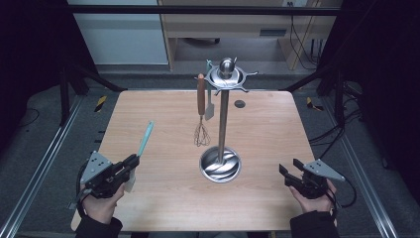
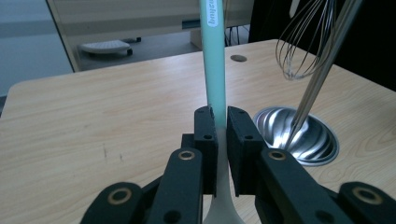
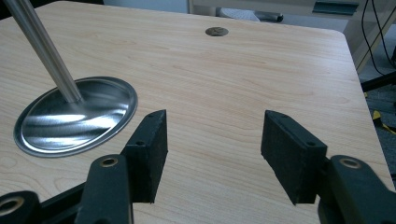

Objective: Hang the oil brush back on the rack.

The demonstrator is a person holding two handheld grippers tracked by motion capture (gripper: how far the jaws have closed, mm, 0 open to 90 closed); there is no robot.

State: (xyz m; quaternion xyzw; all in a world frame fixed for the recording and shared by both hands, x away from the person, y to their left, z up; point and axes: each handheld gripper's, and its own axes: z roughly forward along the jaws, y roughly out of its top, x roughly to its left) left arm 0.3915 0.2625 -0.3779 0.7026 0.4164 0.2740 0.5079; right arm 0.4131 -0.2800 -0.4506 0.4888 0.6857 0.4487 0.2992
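Rack (image 1: 221, 124) stands mid-table (image 1: 148, 208), whisk (image 1: 201, 130) hanging at its left; my left gripper (image 1: 132, 161) w/ spatula (image 1: 145, 139) front-left, right gripper (image 1: 289, 171) front-right.

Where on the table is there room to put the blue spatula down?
Bare wood lies between the left gripper holding the spatula and the stand's round base, and between that base and the open right gripper. The far left corner of the table is bare too. It is crowded under the hanging whisk.
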